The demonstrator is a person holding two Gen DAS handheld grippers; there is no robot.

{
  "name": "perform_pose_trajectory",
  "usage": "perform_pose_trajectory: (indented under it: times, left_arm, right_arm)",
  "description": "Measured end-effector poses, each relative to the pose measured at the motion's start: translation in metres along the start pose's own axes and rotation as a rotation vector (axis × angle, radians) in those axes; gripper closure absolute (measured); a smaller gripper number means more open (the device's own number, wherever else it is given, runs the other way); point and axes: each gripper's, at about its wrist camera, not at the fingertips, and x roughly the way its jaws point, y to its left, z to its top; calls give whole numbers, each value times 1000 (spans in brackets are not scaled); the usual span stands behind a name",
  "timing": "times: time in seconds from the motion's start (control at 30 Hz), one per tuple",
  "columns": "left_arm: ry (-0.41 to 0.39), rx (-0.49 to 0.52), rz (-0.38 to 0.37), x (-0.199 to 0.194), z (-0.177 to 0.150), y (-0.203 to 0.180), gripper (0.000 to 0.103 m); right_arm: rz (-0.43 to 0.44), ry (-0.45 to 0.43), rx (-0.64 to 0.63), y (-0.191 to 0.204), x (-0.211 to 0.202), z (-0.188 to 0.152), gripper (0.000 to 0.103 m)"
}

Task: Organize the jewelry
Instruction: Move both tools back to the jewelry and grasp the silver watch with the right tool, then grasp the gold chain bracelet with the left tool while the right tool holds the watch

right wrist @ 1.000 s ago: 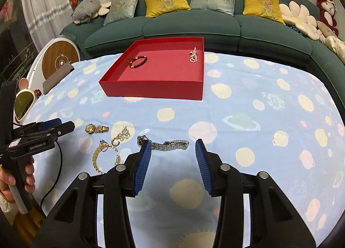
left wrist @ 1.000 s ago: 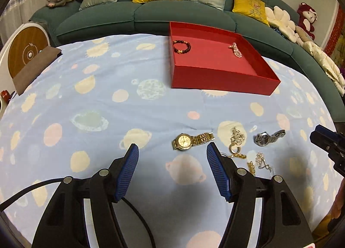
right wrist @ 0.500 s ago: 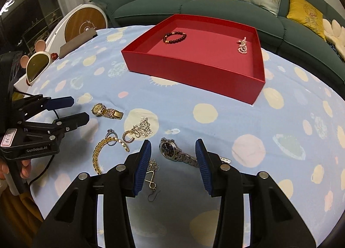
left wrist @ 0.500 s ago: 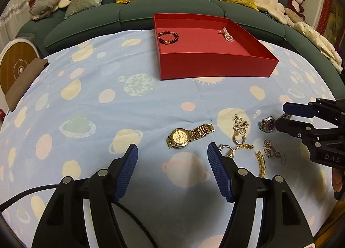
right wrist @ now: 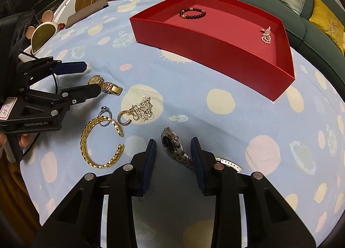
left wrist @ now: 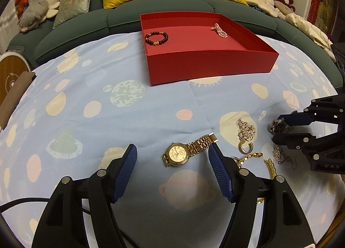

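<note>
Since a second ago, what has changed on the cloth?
Both tongs came down over the loose jewelry. The right tongs now straddle the silver watch, their jaws closing around it, not yet gripping. The left tongs now frame the gold watch, open. No jewelry shifted; the bead bracelet and pearl piece stay in the red tray.
</note>
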Motion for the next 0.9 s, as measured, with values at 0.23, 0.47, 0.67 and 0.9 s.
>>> perform_pose_trajectory:
  times: [0.23,0.47,0.67,0.9]
  left_arm:
    - [-29,-28,-62,-26,-5,-11,37]
    - [45,-10,-76,-19,-26,-40,37]
    - [46,-18,-62,-12,-28,-44,48]
    - [30,13,-79,-13,-28,-51,91]
  right_arm:
    - [7,19,88,-12,-8,-8,94]
    - [-8,-13,176,-19,-22,-13,95]
    - [-8,-23,213,-20,-24,-14,95]
    - [-11,-35,216,-17,-26,-12,94]
